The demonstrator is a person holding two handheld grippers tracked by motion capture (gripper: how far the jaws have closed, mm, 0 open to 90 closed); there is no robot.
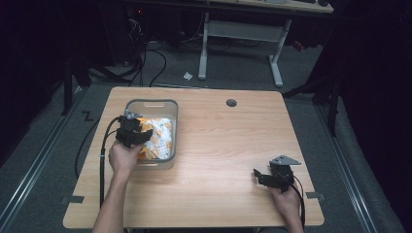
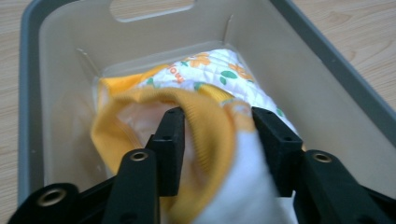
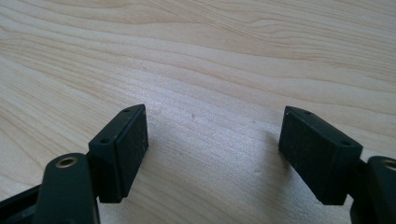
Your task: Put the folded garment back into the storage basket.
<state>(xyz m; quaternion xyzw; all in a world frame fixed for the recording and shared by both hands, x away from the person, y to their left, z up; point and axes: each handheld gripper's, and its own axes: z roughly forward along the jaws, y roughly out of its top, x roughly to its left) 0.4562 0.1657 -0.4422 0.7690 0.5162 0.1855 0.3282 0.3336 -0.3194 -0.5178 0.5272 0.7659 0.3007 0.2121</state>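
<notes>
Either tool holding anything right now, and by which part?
Nothing held. The left tool stands open around the orange ribbed hem of the white flower-print garment in the grey plastic bin; the right tool stands open.

Left tool point(image 2: 217, 135): 2 black jaws, brass-ringed screw holes, black cable. Right tool point(image 3: 212, 140): grey 3-cornered plate.

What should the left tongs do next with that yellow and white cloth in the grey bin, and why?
Probably lift straight up and out. The left tongs stand parted over the cloth, which already lies inside the bin, so the drop looks done. The right tongs wait open over bare table.
</notes>
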